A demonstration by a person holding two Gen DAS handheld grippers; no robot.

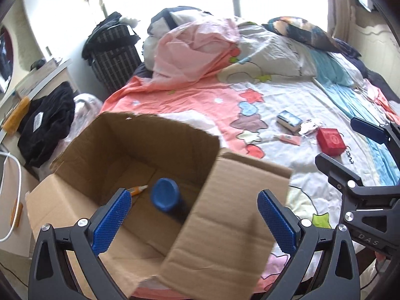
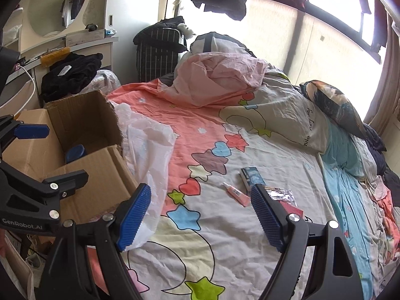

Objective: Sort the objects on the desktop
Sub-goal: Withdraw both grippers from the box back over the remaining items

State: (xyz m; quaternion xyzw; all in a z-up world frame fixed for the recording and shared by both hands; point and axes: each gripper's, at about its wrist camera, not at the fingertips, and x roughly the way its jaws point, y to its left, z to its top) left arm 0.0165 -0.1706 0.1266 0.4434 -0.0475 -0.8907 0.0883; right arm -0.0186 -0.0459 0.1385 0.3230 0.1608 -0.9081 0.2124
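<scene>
An open cardboard box [image 1: 100, 150] stands at the bed's left edge; it also shows in the right wrist view [image 2: 82, 125]. Inside lie a blue-lidded jar [image 1: 166, 197] [image 2: 75, 153] and a small orange tube [image 1: 137, 190]. My left gripper [image 1: 195, 215] is open and empty above the box. My right gripper [image 2: 201, 215] is open and empty over the bedsheet; it also shows in the left wrist view [image 1: 350, 145]. On the sheet lie a pink tube [image 2: 236, 194] [image 1: 290, 138], a blue-and-white box [image 2: 252, 176] [image 1: 289, 120], a foil packet [image 2: 280, 193] [image 1: 308, 127] and a red box [image 1: 330, 141].
A crumpled pink quilt [image 2: 220, 80], a pillow [image 2: 335, 105] and a white plastic bag [image 2: 147, 145] lie on the bed. Black clothes [image 2: 72, 75] and a desk [image 2: 75, 45] are at the left. A dark checked bag [image 2: 160, 52] stands by the window.
</scene>
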